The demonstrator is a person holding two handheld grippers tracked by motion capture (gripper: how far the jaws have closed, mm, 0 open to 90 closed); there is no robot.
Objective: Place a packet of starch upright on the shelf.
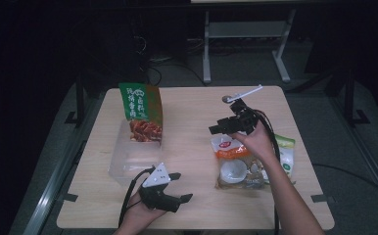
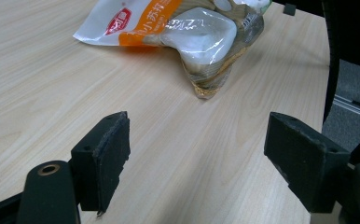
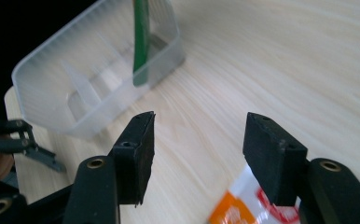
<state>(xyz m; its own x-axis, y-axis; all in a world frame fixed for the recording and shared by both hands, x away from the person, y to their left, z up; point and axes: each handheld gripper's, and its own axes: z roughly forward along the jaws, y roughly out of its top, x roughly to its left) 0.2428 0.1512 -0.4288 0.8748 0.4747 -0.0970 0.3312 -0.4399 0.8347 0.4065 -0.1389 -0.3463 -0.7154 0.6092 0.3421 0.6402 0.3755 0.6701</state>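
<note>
An orange-and-white snack bag (image 1: 233, 164) lies flat on the right half of the table; it also shows in the left gripper view (image 2: 187, 32). My right gripper (image 1: 217, 126) hovers open just above the bag's far end, and its view (image 3: 199, 144) shows nothing between the jaws, with the bag's orange corner (image 3: 234, 211) below. A green-and-brown bag (image 1: 142, 112) stands upright in a clear plastic box (image 1: 123, 159) at the left; the right gripper view shows this box (image 3: 75, 88) too. My left gripper (image 1: 183, 186) rests open near the front edge, its jaws (image 2: 197, 144) over bare wood.
A green-and-white packet (image 1: 286, 152) lies partly under the right forearm near the table's right edge. A white strip (image 1: 246, 92) and a small round object (image 1: 226, 99) sit at the far edge. Bare wood lies between the box and the snack bag.
</note>
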